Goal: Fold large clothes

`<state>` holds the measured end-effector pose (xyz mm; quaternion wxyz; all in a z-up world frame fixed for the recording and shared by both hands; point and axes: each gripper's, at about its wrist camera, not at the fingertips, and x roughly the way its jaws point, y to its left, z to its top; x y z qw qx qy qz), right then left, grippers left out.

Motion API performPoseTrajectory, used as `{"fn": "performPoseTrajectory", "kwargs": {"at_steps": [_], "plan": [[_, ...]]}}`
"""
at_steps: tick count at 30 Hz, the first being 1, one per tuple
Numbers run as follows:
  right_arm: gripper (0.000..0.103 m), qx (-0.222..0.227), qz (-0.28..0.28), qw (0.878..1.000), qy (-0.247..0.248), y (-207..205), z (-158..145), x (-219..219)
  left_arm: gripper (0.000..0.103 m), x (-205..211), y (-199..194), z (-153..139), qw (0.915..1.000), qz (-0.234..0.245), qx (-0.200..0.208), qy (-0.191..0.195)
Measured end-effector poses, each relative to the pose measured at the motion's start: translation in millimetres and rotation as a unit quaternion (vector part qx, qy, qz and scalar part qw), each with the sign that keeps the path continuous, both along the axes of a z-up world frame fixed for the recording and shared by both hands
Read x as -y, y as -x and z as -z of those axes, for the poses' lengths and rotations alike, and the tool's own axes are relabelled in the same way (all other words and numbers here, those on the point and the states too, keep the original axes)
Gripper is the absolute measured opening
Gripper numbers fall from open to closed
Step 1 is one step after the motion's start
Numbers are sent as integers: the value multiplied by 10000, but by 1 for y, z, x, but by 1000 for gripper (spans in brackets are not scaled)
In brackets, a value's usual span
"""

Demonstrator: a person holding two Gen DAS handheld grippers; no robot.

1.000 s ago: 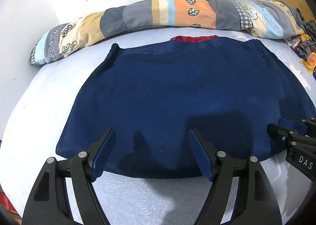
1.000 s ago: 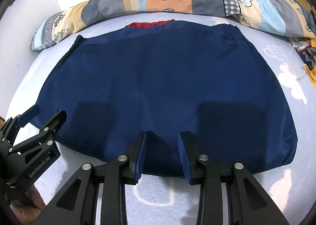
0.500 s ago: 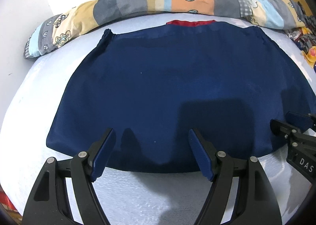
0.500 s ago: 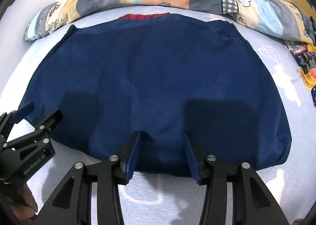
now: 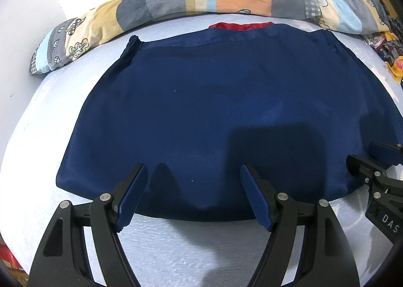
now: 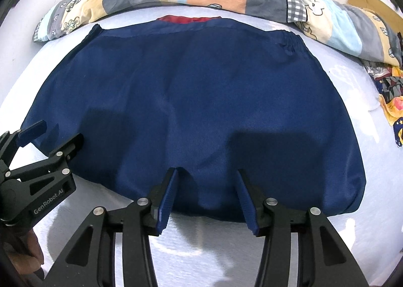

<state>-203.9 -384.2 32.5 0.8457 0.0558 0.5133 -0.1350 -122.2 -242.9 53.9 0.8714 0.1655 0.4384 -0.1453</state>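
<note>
Garment: we see the navy garment (image 5: 226, 115) spread flat on the white bed (image 5: 176, 244), its gathered waistband at the far side with a strip of red lining (image 5: 239, 26) showing, its hem nearest us.
Left tool: our left tool (image 5: 194, 193) hangs over the near hem left of centre, its jaws spread wide, nothing between the pads.
Right tool: our right tool (image 6: 205, 193) sits over the near hem towards the right half, its jaws opening; cloth lies below the gap but the pads do not press it.
Step in hand: we judge that we are lining up both tools on the near hem for a fold away from us.
Doing it well: we should bring each tool down until one pad slips under the hem, pinch both layers, and take hold at matching points so the edge lifts level. This slick fabric may slide, so a deep bite seems wise.
Edges: the hem curves and dips slightly between the left tool's fingers (image 5: 131, 193); the left corner (image 5: 63, 176) and right corner (image 6: 357, 186) lie flat.
Open room: bare bed lies on both sides and in front of the hem. The patchwork quilt (image 5: 176, 2) lies just beyond the waistband, and patterned cloth (image 6: 388, 90) crowds the far right, so we should keep the fold short of both.
</note>
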Motion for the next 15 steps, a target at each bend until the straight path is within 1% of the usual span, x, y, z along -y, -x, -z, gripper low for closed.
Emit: {"fn": "performPoseTrajectory", "kwargs": {"at_steps": [5, 7, 9, 10, 11, 13, 15], "plan": [[50, 25, -22, 10000, 63, 1, -2, -2, 76, 0, 0, -1, 10000, -10, -4, 30], [50, 186, -62, 9998, 60, 2, -9, -1, 76, -4, -4, -4, 10000, -76, 20, 40], [50, 332, 51, 9993, 179, 4, -16, 4, 76, -11, -9, -6, 9998, -214, 32, 49], [50, 366, 210, 9990, 160, 5, -18, 13, 76, -17, -14, -7, 9993, -352, 21, 88], [50, 372, 342, 9987, 91, 6, -18, 22, 76, -22, -17, -8, 9989, -448, -4, 120], [50, 302, 775, 9960, -331, 11, -11, 46, 76, -33, -26, -5, 9973, -675, -182, 222], [50, 144, 1111, 9898, -875, 15, 2, 66, 76, -36, -29, 1, 9961, -730, -388, 305]]}}
